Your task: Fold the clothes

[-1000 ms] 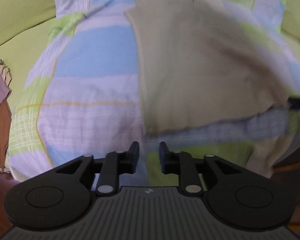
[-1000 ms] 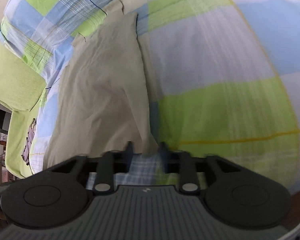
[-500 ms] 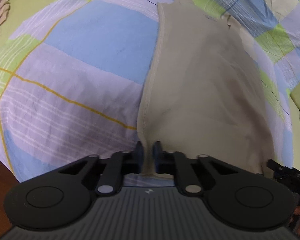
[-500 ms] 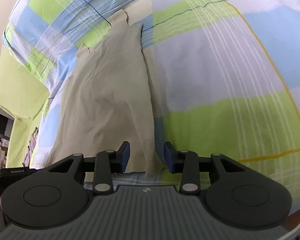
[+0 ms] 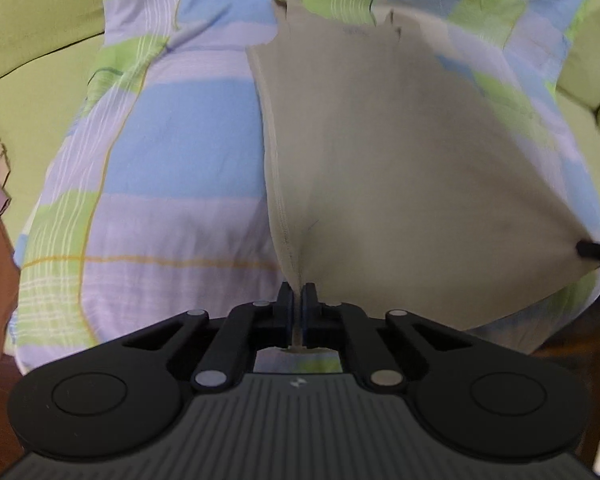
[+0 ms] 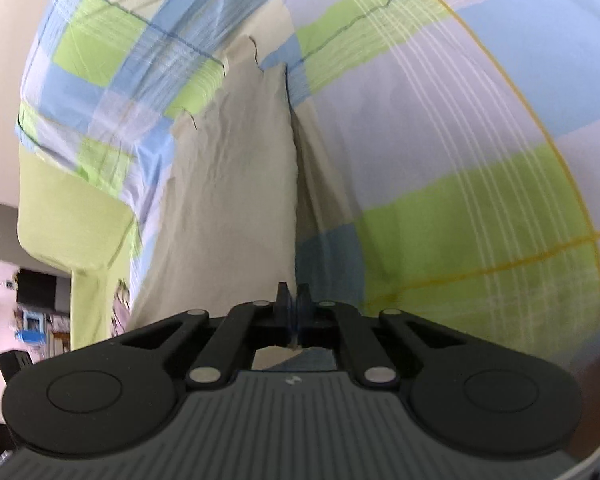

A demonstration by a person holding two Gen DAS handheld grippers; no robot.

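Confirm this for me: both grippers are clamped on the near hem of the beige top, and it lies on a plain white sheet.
One thing is off: the sheet is not plain white but checked in blue, green and lilac, as the left wrist view shows. The rest stands: the left gripper and right gripper are both clamped on the near hem of the beige top.

Soft, even daylight filled both views, with no glare; the checked bedcover (image 5: 172,168) was bright, though motion blur smeared it toward the frame edges, most in the right wrist view's upper left; the beige garment (image 5: 400,200) was sharp at lower centre and hazy at right; a dim shadow lay beside its fold (image 6: 324,208) in the right view; fisheye bulging curved every stripe, and dark vignetting cut the corners.
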